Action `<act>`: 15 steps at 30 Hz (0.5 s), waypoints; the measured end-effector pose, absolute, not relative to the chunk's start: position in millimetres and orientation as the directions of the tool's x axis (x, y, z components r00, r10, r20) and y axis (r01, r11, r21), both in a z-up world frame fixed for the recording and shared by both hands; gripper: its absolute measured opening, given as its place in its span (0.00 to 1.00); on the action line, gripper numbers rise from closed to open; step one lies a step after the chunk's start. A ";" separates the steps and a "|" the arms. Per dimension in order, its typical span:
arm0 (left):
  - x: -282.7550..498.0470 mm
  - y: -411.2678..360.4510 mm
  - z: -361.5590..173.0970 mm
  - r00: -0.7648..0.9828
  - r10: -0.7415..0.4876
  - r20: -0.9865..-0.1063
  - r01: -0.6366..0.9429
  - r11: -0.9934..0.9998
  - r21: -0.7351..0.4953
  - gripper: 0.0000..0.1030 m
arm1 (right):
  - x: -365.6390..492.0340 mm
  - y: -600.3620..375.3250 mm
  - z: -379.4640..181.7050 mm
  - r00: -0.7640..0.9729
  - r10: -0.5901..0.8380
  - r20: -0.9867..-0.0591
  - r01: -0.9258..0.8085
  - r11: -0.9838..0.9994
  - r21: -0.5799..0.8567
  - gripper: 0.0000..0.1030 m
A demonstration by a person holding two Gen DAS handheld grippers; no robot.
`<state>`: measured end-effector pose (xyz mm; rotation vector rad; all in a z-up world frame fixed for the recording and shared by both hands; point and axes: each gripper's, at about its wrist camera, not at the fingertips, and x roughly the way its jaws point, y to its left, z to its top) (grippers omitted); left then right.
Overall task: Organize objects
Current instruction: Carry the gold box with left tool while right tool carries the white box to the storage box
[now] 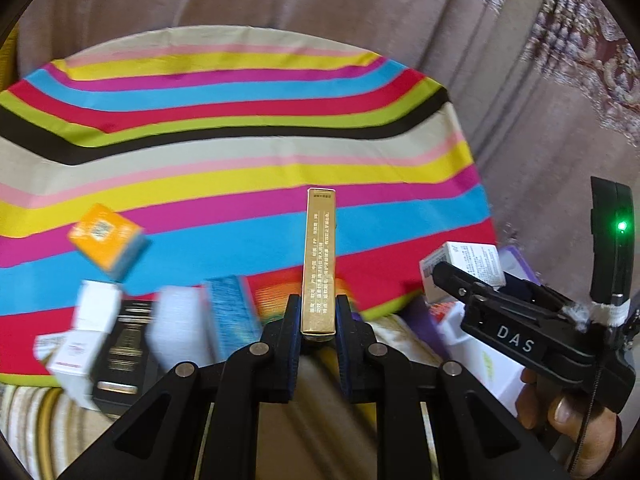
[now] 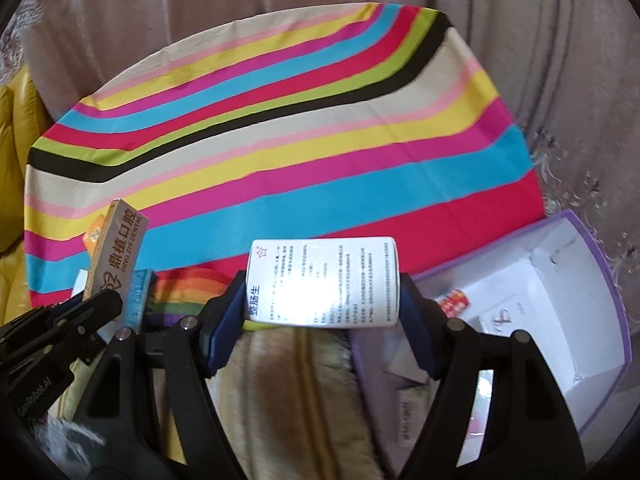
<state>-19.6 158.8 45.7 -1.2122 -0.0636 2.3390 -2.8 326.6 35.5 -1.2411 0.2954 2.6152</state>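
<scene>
Left tongs (image 1: pixel 319 320): clenched on one long gold box (image 1: pixel 320 256), which stands out forward between the two fingers, above the striped cloth (image 1: pixel 248 148).
Right tongs (image 2: pixel 322 300): grasping one white box (image 2: pixel 322 282) by its two ends, crosswise between the fingers.
Loose boxes: one orange box (image 1: pixel 106 240) on the cloth; several more, blurred, near the left tongs.
Purple-edged open box (image 2: pixel 560 280): one, just right of the right tongs.

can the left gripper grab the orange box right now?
Probably not: the left gripper is already shut on the gold box. The orange box lies unobstructed on the striped cloth, but that gripper is occupied.
</scene>
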 end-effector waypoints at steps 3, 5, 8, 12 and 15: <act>-16.4 178.2 43.5 -0.440 0.488 -0.754 -0.449 -0.847 -0.287 0.16 | 5.5 339.5 35.9 -0.605 0.151 -0.782 -0.322 -0.944 0.067 0.72; -15.0 190.7 42.0 -0.410 0.511 -0.755 -0.479 -0.825 -0.299 0.16 | 11.2 348.3 34.9 -0.595 0.167 -0.787 -0.343 -0.937 0.061 0.72; -12.0 210.1 40.2 -0.375 0.534 -0.758 -0.513 -0.801 -0.310 0.16 | 23.1 362.9 32.7 -0.579 0.192 -0.793 -0.376 -0.925 0.051 0.72; -9.7 229.5 38.8 -0.336 0.557 -0.760 -0.547 -0.772 -0.324 0.16 | 37.5 381.8 30.3 -0.560 0.218 -0.799 -0.421 -0.906 0.048 0.72; -6.4 244.8 36.7 -0.307 0.571 -0.762 -0.572 -0.750 -0.332 0.16 | 47.2 395.4 28.1 -0.542 0.240 -0.805 -0.451 -0.892 0.037 0.72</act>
